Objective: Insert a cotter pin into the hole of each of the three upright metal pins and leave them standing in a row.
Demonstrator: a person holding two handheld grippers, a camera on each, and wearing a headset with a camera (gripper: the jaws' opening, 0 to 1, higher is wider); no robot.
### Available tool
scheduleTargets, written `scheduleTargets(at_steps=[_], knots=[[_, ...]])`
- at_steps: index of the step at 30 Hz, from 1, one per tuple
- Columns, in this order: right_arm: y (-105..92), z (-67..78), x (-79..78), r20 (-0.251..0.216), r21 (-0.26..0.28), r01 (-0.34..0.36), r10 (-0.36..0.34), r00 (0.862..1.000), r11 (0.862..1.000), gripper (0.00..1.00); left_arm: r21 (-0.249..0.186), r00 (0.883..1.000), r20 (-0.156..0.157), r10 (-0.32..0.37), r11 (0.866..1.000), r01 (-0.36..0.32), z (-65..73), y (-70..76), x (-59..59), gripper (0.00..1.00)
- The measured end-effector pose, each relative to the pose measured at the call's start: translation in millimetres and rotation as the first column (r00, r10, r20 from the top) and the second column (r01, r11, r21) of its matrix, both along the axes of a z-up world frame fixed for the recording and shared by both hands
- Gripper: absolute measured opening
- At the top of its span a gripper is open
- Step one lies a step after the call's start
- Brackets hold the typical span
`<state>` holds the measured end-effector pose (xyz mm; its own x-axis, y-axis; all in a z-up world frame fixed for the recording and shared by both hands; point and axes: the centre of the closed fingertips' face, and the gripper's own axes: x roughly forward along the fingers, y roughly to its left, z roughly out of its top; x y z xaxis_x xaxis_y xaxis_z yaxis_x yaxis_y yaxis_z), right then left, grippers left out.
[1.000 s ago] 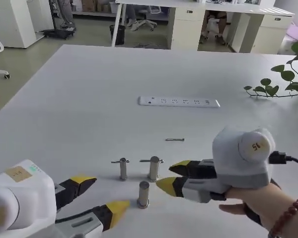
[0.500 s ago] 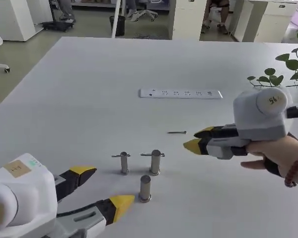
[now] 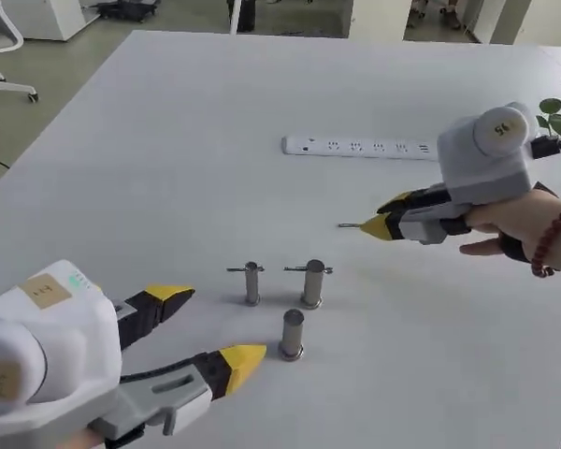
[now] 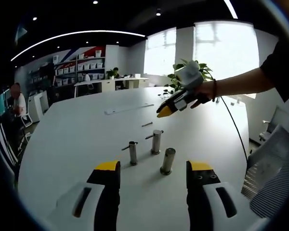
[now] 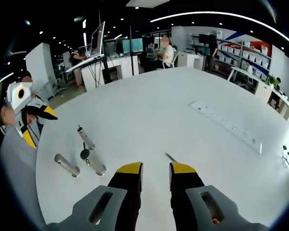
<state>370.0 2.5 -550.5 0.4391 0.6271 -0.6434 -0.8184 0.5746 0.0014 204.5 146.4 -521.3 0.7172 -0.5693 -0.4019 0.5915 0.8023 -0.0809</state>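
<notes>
Three metal pins (image 3: 313, 283) upright — cotter pin (image 3: 348, 225) flat.

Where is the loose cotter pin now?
In head view, the cotter pin lies on the table just before the right gripper, between power strip and upright pins.

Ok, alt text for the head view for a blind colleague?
The right gripper points at a loose cotter pin on a white table. Nearer, three upright metal pins stand, two already pinned, with the left gripper open beside them.

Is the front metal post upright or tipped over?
Upright: the front post stands on its flanged base, its round top facing up.
</notes>
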Motion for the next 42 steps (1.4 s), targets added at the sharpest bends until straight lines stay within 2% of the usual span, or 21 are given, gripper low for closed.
scheduleTargets(at_steps=[3, 5, 10, 15, 17, 19, 20, 23, 26, 30, 31, 32, 34, 36, 37, 38, 39, 41, 42], knots=[[-2.7, -9.4, 9.4, -0.015, -0.026, 0.001, -0.002, 1.0, 1.0, 0.18, 0.012, 1.0, -0.003, 0.002, 1.0, -0.002, -2.6, 2.1, 1.6, 0.54], [-3.2, -13.7, 15.3, -0.032, -0.025, -0.001, 0.001, 0.999, 1.0, 0.18, 0.028, 1.0, -0.006, -0.002, 1.0, 0.002, -4.7, 3.6, 2.1, 0.54], [-6.3, -24.9, 27.5, -0.073, -0.039, 0.002, -0.005, 0.997, 0.999, 0.17, 0.036, 1.0, -0.012, -0.007, 0.999, 0.008, -6.4, 5.7, 4.1, 0.55], [-6.9, -36.9, 36.1, -0.088, -0.07, -0.016, 0.009, 0.996, 0.997, 0.16, 0.024, 1.0, -0.003, -0.006, 1.0, 0.006, -3.7, 6.9, 5.8, 0.55], [-4.9, -39.2, 38.3, -0.113, -0.046, -0.001, -0.004, 0.994, 0.999, 0.14, 0.028, 1.0, 0.002, -0.005, 1.0, 0.005, -3.2, 8.4, 6.6, 0.54], [-6.0, -42.6, 40.6, -0.106, -0.064, -0.006, -0.001, 0.994, 0.998, 0.13, 0.042, 1.0, 0.002, -0.003, 0.999, 0.003, -4.4, 11.0, 7.2, 0.54], [-8.8, -46.4, 42.4, -0.096, -0.092, -0.019, 0.011, 0.995, 0.996, 0.13, 0.048, 1.0, -0.003, -0.003, 0.999, 0.003, -6.0, 12.2, 6.9, 0.54], [-9.2, -50.2, 41.1, -0.121, -0.086, -0.018, 0.007, 0.993, 0.996, 0.11, 0.052, 1.0, -0.009, 0.0, 0.999, 0.001, -8.0, 14.0, 6.1, 0.54], [-10.6, -54.4, 39.2, -0.122, -0.116, -0.044, 0.03, 0.992, 0.992, 0.11, 0.052, 1.0, -0.015, 0.001, 0.999, -0.001, -9.8, 14.1, 5.3, 0.54], [-12.8, -57.9, 42.7, -0.132, -0.105, -0.041, 0.027, 0.991, 0.994, 0.1, 0.049, 1.0, -0.018, 0.004, 0.999, -0.003, -10.1, 13.1, 5.8, 0.54], [-13.6, -58.9, 42.3, -0.133, -0.114, -0.05, 0.035, 0.991, 0.992, 0.1, 0.046, 1.0, -0.018, 0.003, 0.999, -0.003, -10.0, 12.6, 6.0, 0.54], [-12.8, -57.6, 45.6, -0.103, -0.125, -0.079, 0.067, 0.992, 0.989, 0.09, 0.045, 1.0, -0.02, 0.005, 0.999, -0.004, -10.2, 12.6, 6.3, 0.54], [-13.4, -58.5, 43.0, -0.12, -0.146, -0.088, 0.07, 0.99, 0.985, 0.08, 0.042, 1.0, -0.024, 0.008, 0.999, -0.007, -10.5, 12.9, 6.7, 0.53], [-17.7, -59.5, 41.6, -0.116, -0.187, -0.137, 0.117, 0.986, 0.973, 0.06, 0.034, 1.0, -0.026, 0.016, 0.999, -0.015, -10.0, 14.0, 7.3, 0.53], [-18.2, -59.4, 40.3, -0.109, -0.221, -0.169, 0.148, 0.983, 0.961, 0.06, 0.032, 1.0, -0.025, 0.018, 0.999, -0.017, -9.5, 14.7, 7.2, 0.53], [-17.3, -59.0, 39.5, -0.104, -0.232, -0.189, 0.169, 0.98, 0.954, 0.05, 0.033, 1.0, -0.023, 0.018, 0.999, -0.017, -9.3, 15.0, 7.1, 0.53], [-16.4, -59.1, 36.8, -0.119, -0.233, -0.189, 0.165, 0.979, 0.954, 0.05, 0.036, 1.0, -0.023, 0.015, 0.999, -0.014, -9.5, 15.2, 6.5, 0.53], [-15.1, -58.6, 35.8, -0.12, -0.257, -0.221, 0.196, 0.973, 0.941, 0.05, 0.043, 1.0, -0.026, 0.007, 0.999, -0.006, -10.7, 15.1, 4.8, 0.53], [-14.1, -58.2, 36.0, -0.129, -0.258, -0.214, 0.186, 0.974, 0.942, 0.05, 0.047, 1.0, -0.027, 0.004, 0.999, -0.003, -11.4, 14.8, 4.0, 0.53]])
